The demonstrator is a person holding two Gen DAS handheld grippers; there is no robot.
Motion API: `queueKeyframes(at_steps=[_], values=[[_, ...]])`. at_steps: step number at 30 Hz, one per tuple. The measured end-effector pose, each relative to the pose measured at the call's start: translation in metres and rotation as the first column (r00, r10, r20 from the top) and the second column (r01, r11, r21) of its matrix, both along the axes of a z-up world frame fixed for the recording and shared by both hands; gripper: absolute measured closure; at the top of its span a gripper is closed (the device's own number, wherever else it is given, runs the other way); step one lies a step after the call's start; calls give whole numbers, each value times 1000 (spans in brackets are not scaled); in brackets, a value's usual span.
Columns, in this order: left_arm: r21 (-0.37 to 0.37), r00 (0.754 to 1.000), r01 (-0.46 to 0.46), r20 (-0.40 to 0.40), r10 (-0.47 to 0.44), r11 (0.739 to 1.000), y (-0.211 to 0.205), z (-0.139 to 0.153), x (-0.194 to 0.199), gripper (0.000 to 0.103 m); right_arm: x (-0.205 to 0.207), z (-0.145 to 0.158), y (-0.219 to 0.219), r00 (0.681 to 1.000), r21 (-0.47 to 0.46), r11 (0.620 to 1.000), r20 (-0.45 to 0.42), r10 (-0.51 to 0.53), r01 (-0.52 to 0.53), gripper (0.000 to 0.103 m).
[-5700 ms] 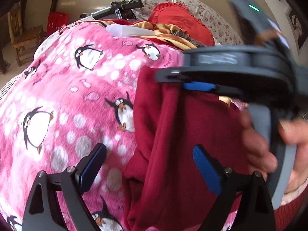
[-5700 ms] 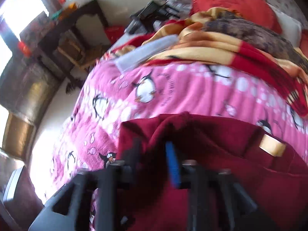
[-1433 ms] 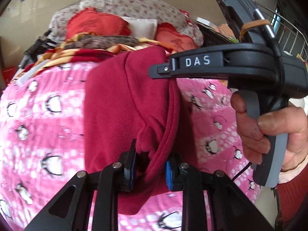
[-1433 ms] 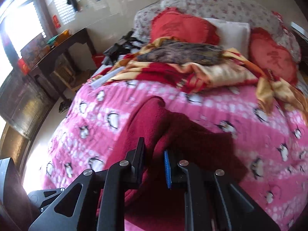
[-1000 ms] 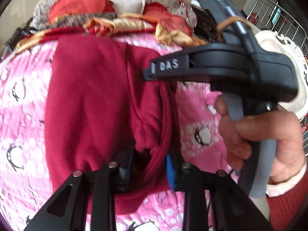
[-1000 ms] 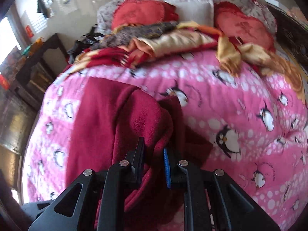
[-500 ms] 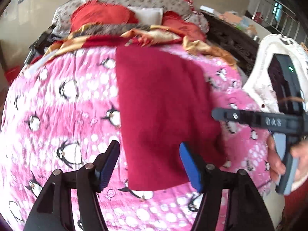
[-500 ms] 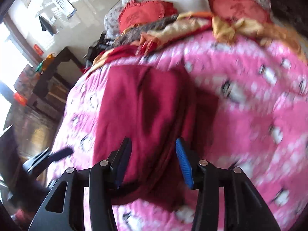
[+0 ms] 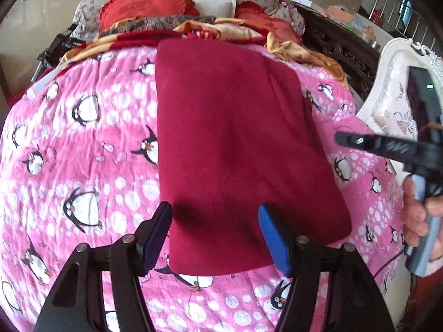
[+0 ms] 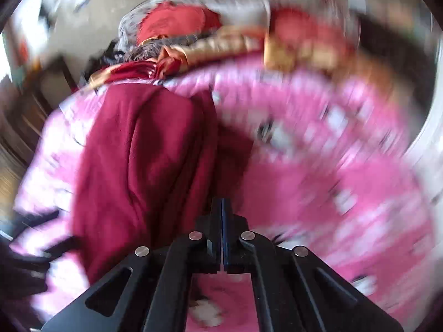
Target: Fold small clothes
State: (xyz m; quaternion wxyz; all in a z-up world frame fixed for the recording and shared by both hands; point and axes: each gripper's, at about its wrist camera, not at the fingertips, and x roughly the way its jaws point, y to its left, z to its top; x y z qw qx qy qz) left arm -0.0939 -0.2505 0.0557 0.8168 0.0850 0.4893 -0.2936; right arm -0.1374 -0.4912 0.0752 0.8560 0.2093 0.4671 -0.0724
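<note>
A dark red fleece garment [image 9: 232, 144] lies folded flat as a long rectangle on the pink penguin blanket [image 9: 83, 149]. My left gripper [image 9: 216, 238] is open and empty, its blue pads hovering over the garment's near edge. The right gripper shows in the left wrist view [image 9: 340, 138] at the right, held clear of the cloth. In the blurred right wrist view the garment [image 10: 144, 160] lies to the left, and my right gripper [image 10: 223, 215] is shut with nothing between its fingers, just right of the cloth.
Red cushions [image 9: 144, 5], a white pillow [image 9: 216, 4] and a crumpled gold and red cover [image 9: 227, 30] are piled at the bed's far end. A white ornate chair [image 9: 396, 102] stands at the right of the bed. A black tripod [image 9: 52, 49] leans at the far left.
Both grippers let go of the garment, which now lies flat and folded. The left gripper opened and drew back; the right gripper swung off to the right and closed empty.
</note>
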Motion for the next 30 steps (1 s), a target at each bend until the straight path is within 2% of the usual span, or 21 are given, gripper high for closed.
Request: queueKeyframes(at_steps=[2, 4, 5, 7, 10, 11, 12, 13, 15, 17, 19, 21, 24, 26, 28, 30], values=[[-4, 1000, 0, 3, 0, 1000, 1, -1, -2, 35, -7, 7, -2, 998, 54, 999, 58, 1, -4, 103], [2, 1000, 1, -2, -1, 1000, 1, -3, -2, 35, -9, 14, 3, 993, 117, 992, 109, 41, -54, 95], [5, 1000, -1, -6, 1, 1000, 1, -4, -1, 35, -6, 15, 8, 991, 155, 985, 124, 56, -75, 88], [7, 1000, -7, -18, 7, 1000, 2, -7, 0, 35, 6, 12, 20, 989, 193, 975, 118, 88, -110, 87], [10, 1000, -9, -20, 9, 1000, 1, -7, -1, 35, 35, -11, 35, 996, 153, 984, 8, 90, -91, 82], [12, 1000, -8, -20, 8, 1000, 0, -7, -1, 35, 40, -17, 34, 997, 157, 984, -3, 83, -82, 82], [14, 1000, -7, -19, 7, 1000, 0, -5, -1, 35, 46, -22, 35, 996, 166, 983, -9, 84, -81, 86], [3, 1000, 0, -19, 0, 1000, -1, -2, -3, 35, 49, -22, 35, 996, 150, 985, -4, 84, -83, 102], [-22, 1000, 15, -11, -16, 1000, -4, 3, -6, 35, 44, -5, 35, 996, 81, 993, 44, 81, -85, 103], [-21, 1000, 31, -1, -31, 999, -10, 2, -8, 32, 33, 14, 39, 991, -31, 995, 94, 93, -91, 103], [20, 999, 46, 7, -46, 999, -21, -7, -9, 31, 36, 9, 44, 994, -120, 989, 56, 98, -91, 103], [55, 999, 46, 5, -47, 997, -27, -16, -8, 31, 44, -12, 50, 995, -138, 986, -8, 95, -95, 103], [52, 999, 44, 12, -45, 998, -25, -17, -7, 29, 31, -7, 43, 997, -108, 991, 17, 81, -79, 103], [32, 999, 33, -6, -33, 999, -22, -17, -4, 28, 17, 7, 41, 996, -57, 996, 49, 72, -70, 99], [25, 1000, 28, -11, -28, 999, -21, -18, -2, 28, 6, 12, 46, 993, -3, 996, 78, 94, -94, 80], [27, 1000, 24, -9, -24, 999, -20, -18, -3, 28, 2, 4, 56, 988, 41, 988, 46, 146, -148, 72]])
